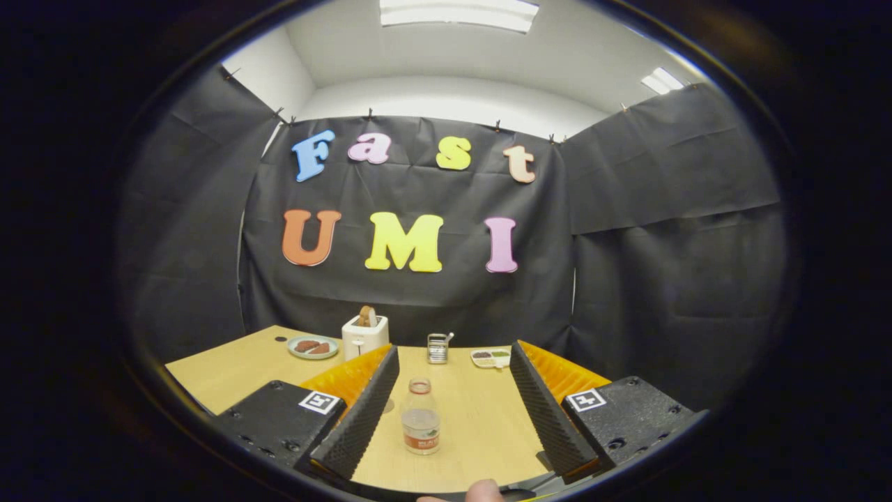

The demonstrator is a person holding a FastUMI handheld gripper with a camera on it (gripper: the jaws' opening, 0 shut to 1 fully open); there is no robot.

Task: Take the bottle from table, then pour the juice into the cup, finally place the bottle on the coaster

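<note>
The gripper (pixel 453 408) was spread wide, and its fingers (pixel 362 415) touched nothing. A fingertip of the person's hand (pixel 483 490) showed at the base of the gripper. The bottle (pixel 421 417) stood upright on the wooden table (pixel 481 418) between the two fingers, closer to the left finger and apart from both. It was a small clear plastic bottle with no cap on its open mouth, a label band around the lower body and a shallow level of liquid. A clear rim, possibly the cup (pixel 389 404), showed just beside the left finger; its identity could not be confirmed. Beyond the fingers, along the far table edge, stood a white toaster (pixel 364 336) holding a slice of bread, a plate (pixel 313 346) of food to its left, a small metal rack (pixel 437 347), and a small tray (pixel 490 358).
</note>
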